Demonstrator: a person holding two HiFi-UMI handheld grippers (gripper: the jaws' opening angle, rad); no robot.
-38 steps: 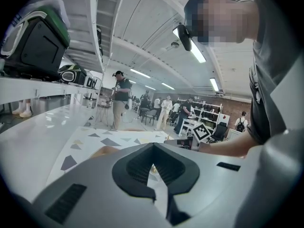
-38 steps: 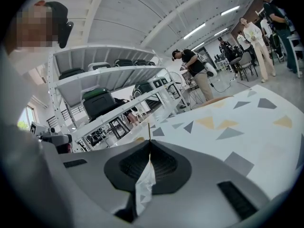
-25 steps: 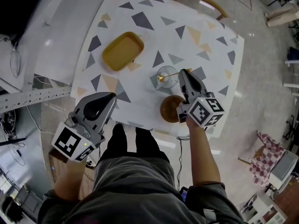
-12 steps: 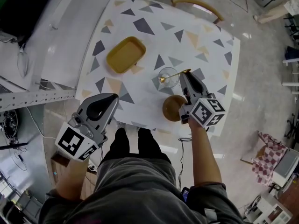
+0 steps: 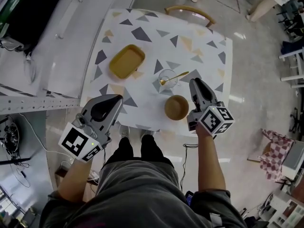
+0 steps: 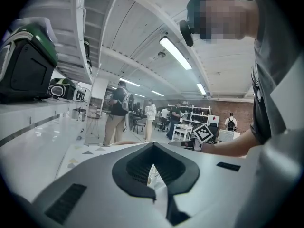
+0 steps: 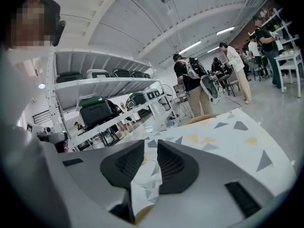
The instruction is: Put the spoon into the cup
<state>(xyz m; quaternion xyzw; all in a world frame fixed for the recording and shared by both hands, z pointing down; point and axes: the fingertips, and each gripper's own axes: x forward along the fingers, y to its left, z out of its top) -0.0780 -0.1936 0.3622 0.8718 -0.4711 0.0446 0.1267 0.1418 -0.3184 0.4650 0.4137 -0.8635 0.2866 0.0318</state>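
Note:
A clear glass cup [image 5: 167, 78] stands near the middle of the patterned table [image 5: 142, 20]. The gold spoon [image 5: 176, 75] rests in it, bowl end down inside and handle leaning out over the rim to the right. My right gripper [image 5: 194, 81] hovers just below and right of the handle's end, apart from it, open and holding nothing. In the right gripper view the cup [image 7: 144, 173] shows through the gap between the jaws of that gripper [image 7: 150, 148]. My left gripper [image 5: 116, 99] hangs shut and empty by the table's near-left edge, and its own view shows its jaws closed [image 6: 153, 167].
A brown bowl [image 5: 176, 107] sits on the table close to the near edge, just left of my right gripper. A yellow tray [image 5: 127, 61] lies at the left. A wooden chair [image 5: 190, 11] stands at the far side. People stand in the room beyond.
My right gripper has let go of the spoon's handle and drawn back toward me and to the right. The spoon stays leaning in the cup. The left gripper is unmoved.

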